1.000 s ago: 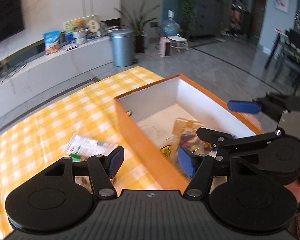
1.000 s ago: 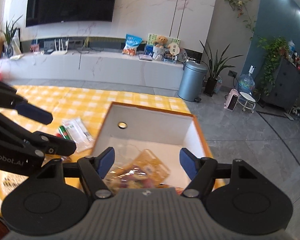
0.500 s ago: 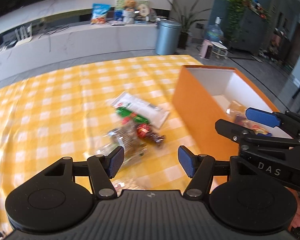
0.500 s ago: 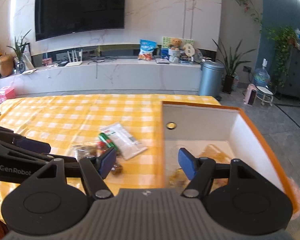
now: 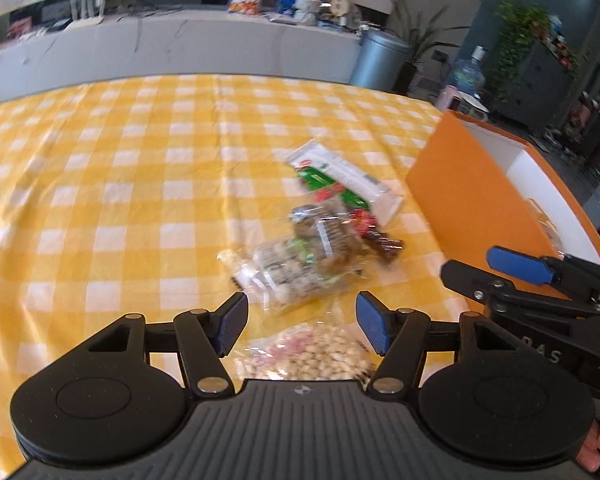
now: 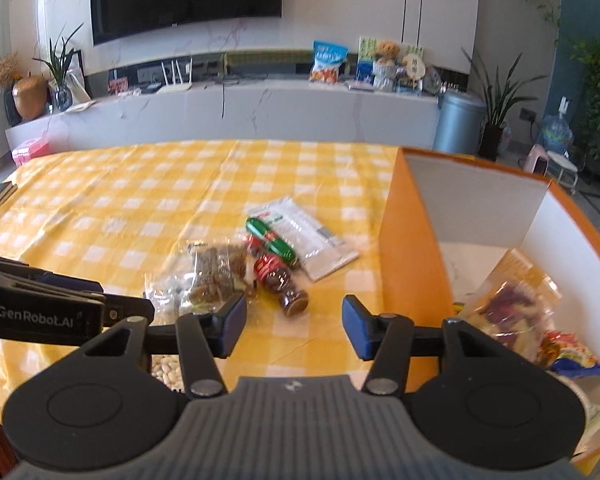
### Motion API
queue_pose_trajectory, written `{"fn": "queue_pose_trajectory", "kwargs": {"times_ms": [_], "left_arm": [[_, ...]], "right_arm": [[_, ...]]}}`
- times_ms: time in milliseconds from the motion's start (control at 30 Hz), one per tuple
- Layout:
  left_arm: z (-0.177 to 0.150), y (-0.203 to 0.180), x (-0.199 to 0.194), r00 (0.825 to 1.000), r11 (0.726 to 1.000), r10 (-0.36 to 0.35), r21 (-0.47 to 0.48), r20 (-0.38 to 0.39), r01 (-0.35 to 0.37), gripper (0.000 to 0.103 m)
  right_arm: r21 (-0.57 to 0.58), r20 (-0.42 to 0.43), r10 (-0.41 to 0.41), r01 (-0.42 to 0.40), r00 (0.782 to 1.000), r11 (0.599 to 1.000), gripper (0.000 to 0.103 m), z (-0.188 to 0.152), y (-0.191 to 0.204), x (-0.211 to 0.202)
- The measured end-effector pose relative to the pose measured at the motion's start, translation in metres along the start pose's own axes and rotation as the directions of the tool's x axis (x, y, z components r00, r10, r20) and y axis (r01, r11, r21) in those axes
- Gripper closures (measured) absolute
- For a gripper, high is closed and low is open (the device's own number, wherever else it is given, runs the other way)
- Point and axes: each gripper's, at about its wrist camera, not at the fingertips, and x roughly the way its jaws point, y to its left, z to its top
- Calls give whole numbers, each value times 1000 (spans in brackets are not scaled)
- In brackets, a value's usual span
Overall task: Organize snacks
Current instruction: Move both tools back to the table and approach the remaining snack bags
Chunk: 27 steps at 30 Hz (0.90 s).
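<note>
Several snack packets lie in a heap on the yellow checked cloth: a white packet with a green stick [image 5: 342, 176] [image 6: 300, 232], a clear bag of brown snacks [image 5: 320, 240] [image 6: 212, 272], a dark red-topped packet [image 6: 280, 284] and a bag of pale nuts [image 5: 320, 356]. My left gripper [image 5: 300, 326] hangs open just above the nut bag, holding nothing. My right gripper [image 6: 294, 328] is over bare cloth beside the heap; its jaws are closing with nothing between them. An orange box [image 5: 460, 196] [image 6: 404, 240] with white inside walls stands to the right and holds several snack bags [image 6: 512, 304].
The table [image 6: 140, 200] runs left and back under the checked cloth. Beyond it stand a long white media shelf [image 6: 260, 108] with a snack bag and a toy bear, a grey bin [image 6: 460, 120] and potted plants. A hand [image 5: 596, 448] shows at the lower right.
Both grippers swung left from over the orange box to the snack heap on the cloth and sank lower. The right gripper's jaws have narrowed. The left gripper's opening is unchanged.
</note>
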Motion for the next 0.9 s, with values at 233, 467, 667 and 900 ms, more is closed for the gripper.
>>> {"fn": "queue_pose_trajectory", "kwargs": {"times_ms": [233,467,667,900], "left_arm": [[3,19,15,998,999,40,-35,-47,-42,29],[5,23,24,997,999,39,-9,-71,-40,29],[6,24,31,996,999,28,-24,-83,-30,29],[7,24,38,995,999,16,-36,-97,-20,28]], "right_arm": [[53,-20,58,-57,998,997,51,9,4,26],[88,-34,163,-160,986,983,43,24,17,54],[105,-80,214,-205,973,973,43,28,28,84],[136,-134,217,-199,967,971,49,24,27,110]]}}
